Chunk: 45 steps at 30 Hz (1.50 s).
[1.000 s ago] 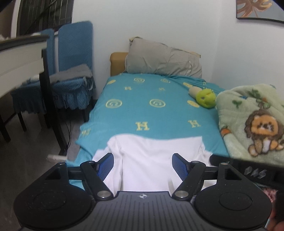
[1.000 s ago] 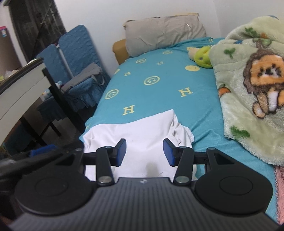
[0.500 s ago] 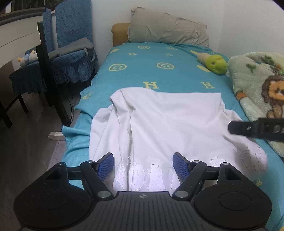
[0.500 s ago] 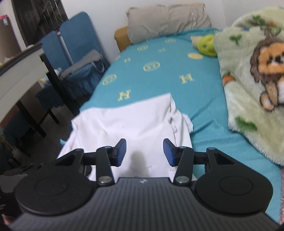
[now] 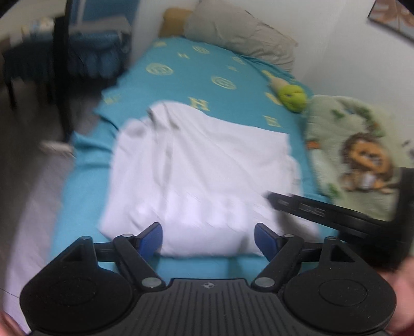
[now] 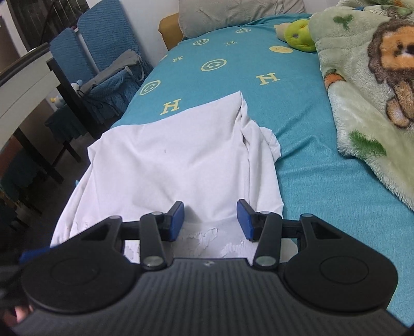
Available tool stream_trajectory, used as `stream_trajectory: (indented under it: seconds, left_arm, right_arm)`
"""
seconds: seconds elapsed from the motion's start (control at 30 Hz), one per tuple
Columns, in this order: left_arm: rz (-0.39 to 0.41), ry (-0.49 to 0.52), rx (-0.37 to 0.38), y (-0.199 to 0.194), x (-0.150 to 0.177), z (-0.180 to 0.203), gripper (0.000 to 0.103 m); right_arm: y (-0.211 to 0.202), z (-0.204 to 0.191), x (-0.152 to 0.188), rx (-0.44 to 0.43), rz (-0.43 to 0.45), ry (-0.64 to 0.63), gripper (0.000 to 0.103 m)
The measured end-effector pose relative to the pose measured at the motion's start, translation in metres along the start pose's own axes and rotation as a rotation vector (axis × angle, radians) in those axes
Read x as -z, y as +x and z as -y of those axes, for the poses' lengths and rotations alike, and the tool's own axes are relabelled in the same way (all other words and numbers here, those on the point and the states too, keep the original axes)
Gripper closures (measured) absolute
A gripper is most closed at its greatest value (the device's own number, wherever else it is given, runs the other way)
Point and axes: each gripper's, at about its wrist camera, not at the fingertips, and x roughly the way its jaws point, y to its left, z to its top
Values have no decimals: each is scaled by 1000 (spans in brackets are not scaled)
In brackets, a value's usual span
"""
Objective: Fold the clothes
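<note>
From my seat, the white garment (image 6: 176, 165) lies spread on the teal bedsheet (image 6: 305, 165), right ahead of and under both tools. My right gripper (image 6: 211, 219) hovers over its near hem, fingers apart and empty. My left gripper (image 5: 208, 239) hangs at the near edge, also spread wide; that view is blurred, so I can't judge any contact with the cloth. Bare sheet stretches beyond toward the pillow (image 6: 233, 13). A lion blanket (image 6: 370, 85) crowds the right side; blue chairs (image 6: 103, 38) stand left of the bed.
</note>
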Motion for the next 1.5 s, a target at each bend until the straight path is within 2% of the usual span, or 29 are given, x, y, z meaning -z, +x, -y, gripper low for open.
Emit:
stream_trajectory:
  seconds: [0.1,0.17,0.27,0.47,0.53,0.6,0.7,0.8,0.9,0.93,1.0,1.07,1.23,1.3,1.4,1.47,1.5]
  left_arm:
    - [-77,-88,64,11,7,-6,22]
    - [-97,-149,60,22,7,-14,22]
    - [-116,-313,68,44,4,-39,22]
    - [-2,-617,186,53,3,-80,22]
    - [27,-670,204,50,3,-88,28]
    - [75,-681,229,44,3,-90,31]
    - [161,-643,291,30,0,-84,31]
    - [137,-610,246,34,0,-80,31]
    - [83,-682,211,46,8,-94,33]
    - [76,-714,207,47,12,-100,41]
    - [64,-771,201,50,18,-112,44]
    - [78,-777,199,49,18,-114,48]
    - [117,-766,192,45,18,-113,74]
    - [138,-742,195,43,17,-110,78]
    - [169,-716,213,36,16,-103,79]
    - [175,-710,215,34,16,-101,80]
    - [178,-707,217,34,15,-100,80]
  right_arm:
    - [1,0,-1,2,-1,-2,56]
    - [1,0,-1,3,-1,1,56]
    - [1,0,-2,5,-1,-1,56]
    - [0,2,-2,4,0,6,56]
    - [-1,2,-1,2,-1,12,56]
    - [-1,3,-1,0,-1,16,56]
    - [-2,3,0,-3,-2,30,56]
    - [-2,6,0,-8,-6,53,56]
    - [-1,5,1,-6,-9,46,56]
    - [-1,4,1,-3,-10,40,56]
    - [0,4,1,-1,-9,37,56]
    - [0,5,1,-4,-9,46,56]
    - [-3,7,-1,-11,-1,73,56]
    - [-8,9,-4,-13,16,101,55]
    - [-29,13,-11,-44,87,186,52]
    - [-48,16,-16,-116,139,260,49]
    - [-55,19,-16,-171,149,311,35]
